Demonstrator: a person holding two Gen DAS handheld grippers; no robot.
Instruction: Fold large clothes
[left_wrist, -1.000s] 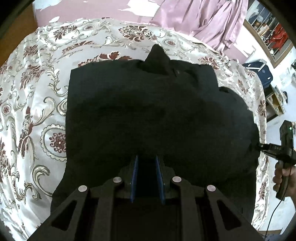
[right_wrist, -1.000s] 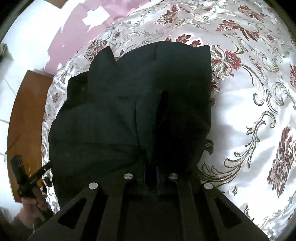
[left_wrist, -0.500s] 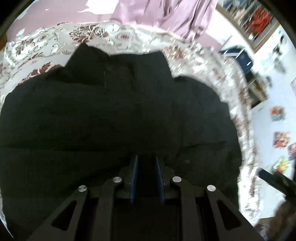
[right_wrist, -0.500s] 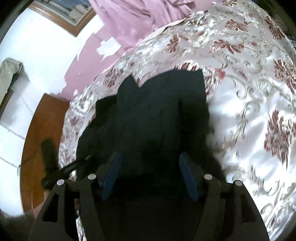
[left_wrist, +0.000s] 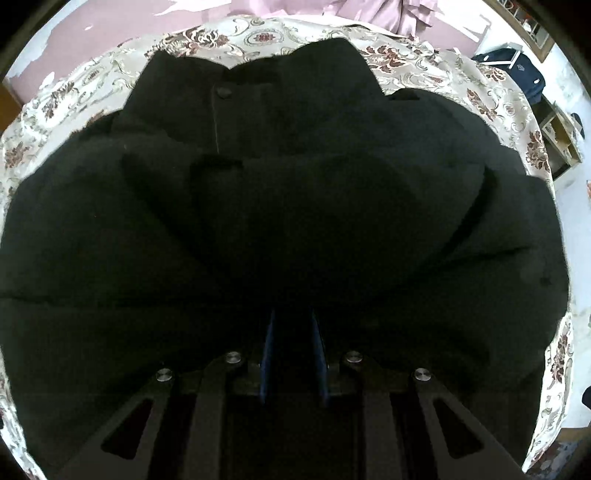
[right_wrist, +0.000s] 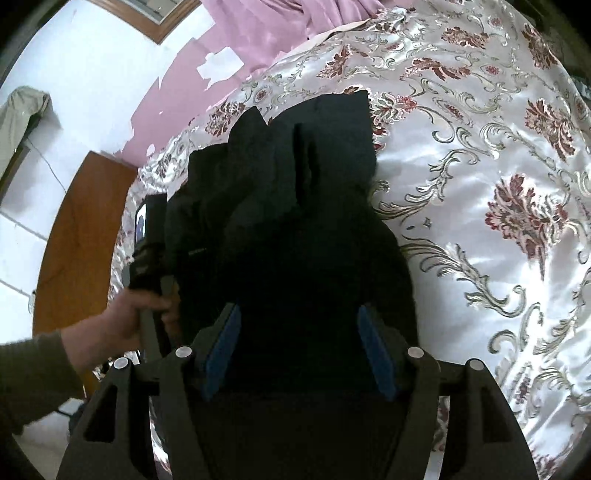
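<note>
In the left wrist view, the black coat (left_wrist: 295, 206) fills almost the whole picture and lies on the bed (left_wrist: 454, 70) with the flowered cover. The fingers of the left gripper (left_wrist: 293, 354) stand narrow, with only a small gap, and dark cloth sits between them; whether the pads really press on it, I cannot tell, because all is black there. The collar end of the coat, with its button, points away from the fingers, so the long axis of the coat runs straight ahead of this gripper.

In the right wrist view, the coat (right_wrist: 295, 206) lies in front of and under the right gripper (right_wrist: 299, 350), and its long axis also runs away toward the far edge of the bed. The blue fingers (right_wrist: 376, 354) stand wide apart, and the pads do not press on the cloth. The left hand (right_wrist: 122, 325) holds its tool at the left side of the coat, touching it. I judge the left gripper is closer to the cloth, so the next fold probably starts from that side.
</note>
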